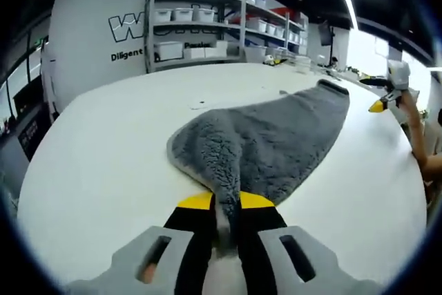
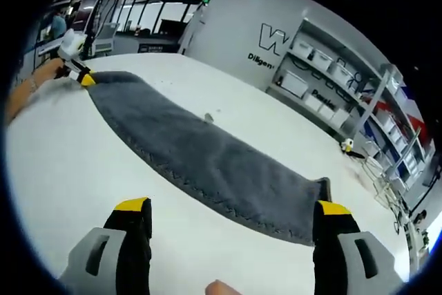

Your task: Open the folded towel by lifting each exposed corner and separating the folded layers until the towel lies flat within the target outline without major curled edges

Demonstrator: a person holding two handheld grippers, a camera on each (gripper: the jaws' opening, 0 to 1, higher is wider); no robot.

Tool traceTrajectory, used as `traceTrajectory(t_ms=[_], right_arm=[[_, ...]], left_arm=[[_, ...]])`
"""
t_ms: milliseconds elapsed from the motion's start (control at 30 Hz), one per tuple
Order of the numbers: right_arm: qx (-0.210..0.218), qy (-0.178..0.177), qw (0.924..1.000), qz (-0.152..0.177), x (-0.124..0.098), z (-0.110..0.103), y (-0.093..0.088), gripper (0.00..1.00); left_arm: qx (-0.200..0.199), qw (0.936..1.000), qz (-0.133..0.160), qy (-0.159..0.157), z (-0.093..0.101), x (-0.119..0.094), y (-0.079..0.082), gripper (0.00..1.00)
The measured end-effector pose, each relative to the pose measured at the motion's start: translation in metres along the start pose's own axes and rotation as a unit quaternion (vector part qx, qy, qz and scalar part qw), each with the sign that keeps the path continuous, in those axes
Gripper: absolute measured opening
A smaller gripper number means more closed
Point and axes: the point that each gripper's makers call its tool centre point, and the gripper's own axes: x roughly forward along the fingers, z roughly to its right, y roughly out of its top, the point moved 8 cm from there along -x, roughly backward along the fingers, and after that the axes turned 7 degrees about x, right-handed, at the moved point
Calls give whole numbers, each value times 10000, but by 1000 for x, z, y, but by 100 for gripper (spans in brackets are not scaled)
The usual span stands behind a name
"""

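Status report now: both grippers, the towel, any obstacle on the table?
Left gripper shut on towel corner. Right gripper open, hovering short of the towel's near edge. Towel stretched long across the white table, left end bunched. Nothing blocking.

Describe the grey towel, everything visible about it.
The grey towel is fluffy, plush-looking fabric with a stitched hem, stretched long across the white table. It lies mostly flat, though one end bunches upward where the left tongs pinch it shut. The right tongs stand open by the other end, not touching it.

The towel (image 1: 276,136) lies on the table (image 1: 103,164), shelves (image 1: 207,25) behind.
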Motion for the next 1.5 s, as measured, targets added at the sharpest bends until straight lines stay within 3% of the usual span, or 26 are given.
traceTrajectory(t_ms=[433,800,1267,1500], right_arm=[[21,-13,10000,-58,4,0,-3,99],[-13,221,9997,71,7,-7,0,99],[9,328,9994,-50,15,-9,-4,99],[223,481,9980,335,16,-13,4,99]], left_arm=[[-99,9992,-198,335,-35,-41,-24,11],[-247,9969,-374,639,-60,-75,-44,11],[-344,9947,-341,908,-71,-94,-60,12],[-168,9923,-174,1212,-77,-97,-61,29]])
